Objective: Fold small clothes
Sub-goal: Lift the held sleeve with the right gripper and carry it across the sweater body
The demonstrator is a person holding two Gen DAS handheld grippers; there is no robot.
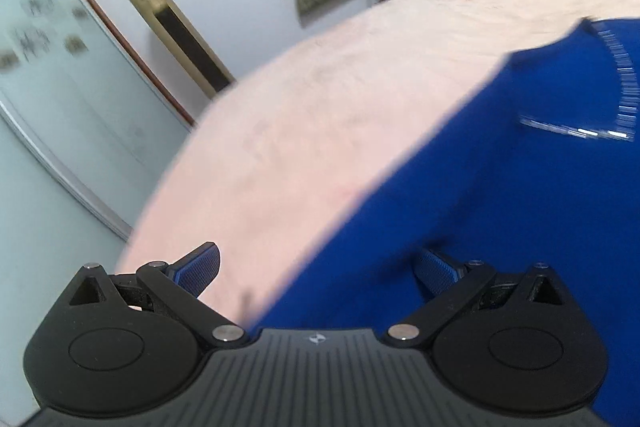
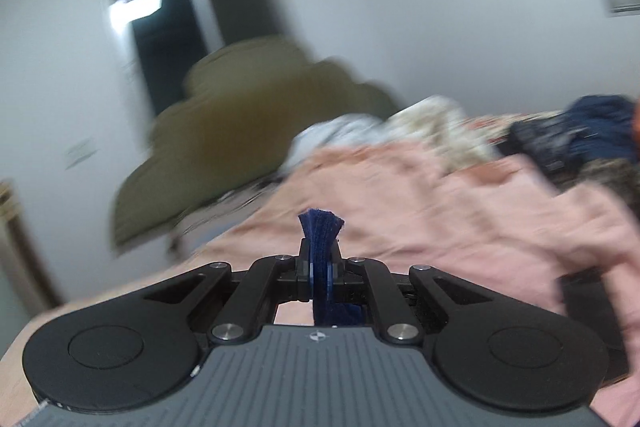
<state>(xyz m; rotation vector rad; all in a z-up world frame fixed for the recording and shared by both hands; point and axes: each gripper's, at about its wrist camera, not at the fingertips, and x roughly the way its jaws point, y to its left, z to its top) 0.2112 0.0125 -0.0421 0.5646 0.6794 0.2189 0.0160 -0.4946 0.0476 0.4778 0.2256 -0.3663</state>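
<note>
A bright blue garment (image 1: 500, 187) with a white-striped neckline lies spread on the pink bed cover (image 1: 320, 107) in the left wrist view. My left gripper (image 1: 316, 269) is open just above it, one pad over the pink cover and the other over the blue cloth, with nothing pinched. In the right wrist view my right gripper (image 2: 320, 259) is shut on a bunched fold of dark blue fabric (image 2: 321, 227) that sticks up between the pads, lifted above the pink cover (image 2: 440, 207).
An olive headboard (image 2: 224, 131) and white wall stand behind the bed. Pillows and a heap of other clothes, one dark navy (image 2: 580, 135), lie at the far right. A gold floor unit (image 1: 180, 35) and glass door (image 1: 48, 67) stand off the bed's left edge.
</note>
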